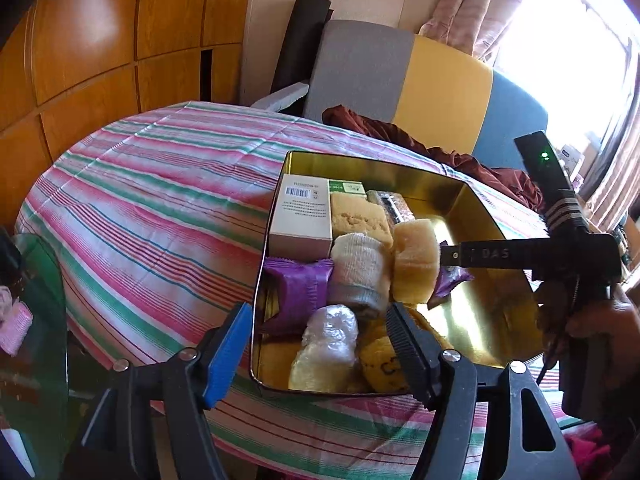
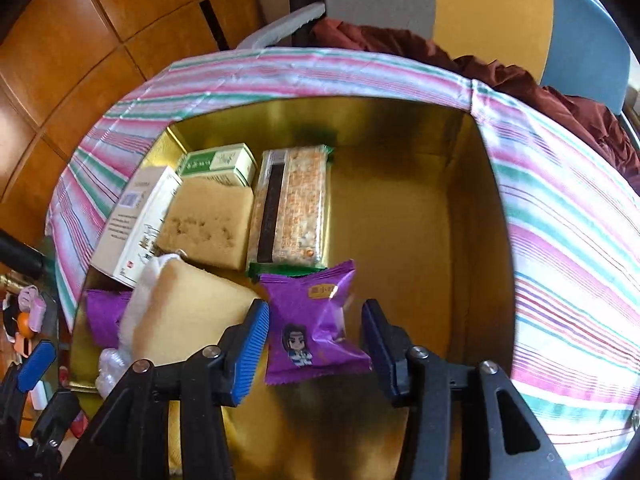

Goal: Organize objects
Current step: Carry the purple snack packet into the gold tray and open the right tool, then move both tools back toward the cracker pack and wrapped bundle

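A purple snack packet [image 2: 316, 328] lies between parted jaws inside a gold tin [image 2: 404, 216].

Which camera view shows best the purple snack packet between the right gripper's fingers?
The right wrist view: the purple snack packet faces the camera whole, with its cartoon print. In the left wrist view only a purple corner shows behind a sponge.

Premises: a home living room. Evidence: wooden cabinets [image 1: 100, 40], curtains [image 1: 480, 4] at a sunlit window, cushioned chair [image 1: 400, 76], table under a striped tablecloth [image 1: 160, 184].
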Motion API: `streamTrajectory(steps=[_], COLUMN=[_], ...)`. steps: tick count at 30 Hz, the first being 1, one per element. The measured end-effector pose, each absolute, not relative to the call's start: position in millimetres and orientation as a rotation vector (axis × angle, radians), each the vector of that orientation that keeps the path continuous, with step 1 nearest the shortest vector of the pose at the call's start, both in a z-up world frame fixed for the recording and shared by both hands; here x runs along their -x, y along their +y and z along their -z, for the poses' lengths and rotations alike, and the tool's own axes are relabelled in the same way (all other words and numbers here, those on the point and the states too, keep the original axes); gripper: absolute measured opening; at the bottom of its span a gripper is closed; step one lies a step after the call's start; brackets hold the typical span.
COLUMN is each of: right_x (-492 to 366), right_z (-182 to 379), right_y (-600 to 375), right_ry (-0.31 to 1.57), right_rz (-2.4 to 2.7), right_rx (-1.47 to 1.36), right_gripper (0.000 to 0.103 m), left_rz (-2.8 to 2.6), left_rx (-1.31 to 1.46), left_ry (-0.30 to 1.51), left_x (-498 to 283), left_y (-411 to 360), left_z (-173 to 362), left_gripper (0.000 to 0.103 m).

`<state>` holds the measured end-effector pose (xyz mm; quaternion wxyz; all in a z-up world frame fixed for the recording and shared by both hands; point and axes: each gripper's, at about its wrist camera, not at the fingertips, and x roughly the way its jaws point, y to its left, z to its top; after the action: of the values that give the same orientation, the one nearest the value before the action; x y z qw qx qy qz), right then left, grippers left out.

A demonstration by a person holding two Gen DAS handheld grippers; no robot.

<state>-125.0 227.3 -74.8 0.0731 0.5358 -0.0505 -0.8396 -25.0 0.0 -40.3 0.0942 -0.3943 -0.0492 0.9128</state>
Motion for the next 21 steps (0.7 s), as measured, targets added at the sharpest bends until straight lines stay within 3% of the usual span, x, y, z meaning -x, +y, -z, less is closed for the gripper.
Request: streamTrajectory(steps=[21], right_x=[57], right_z=[26], right_y=[319], right_ry=[-0.369], right_rz=[2.710], right_rx=[-1.472], right_gripper=[0.050], left_rz=[-2.706], left_rx=[1.034], left_ry=[0.021], left_x=[0], left_y=[35], left_z=[7], left_gripper=[0.076])
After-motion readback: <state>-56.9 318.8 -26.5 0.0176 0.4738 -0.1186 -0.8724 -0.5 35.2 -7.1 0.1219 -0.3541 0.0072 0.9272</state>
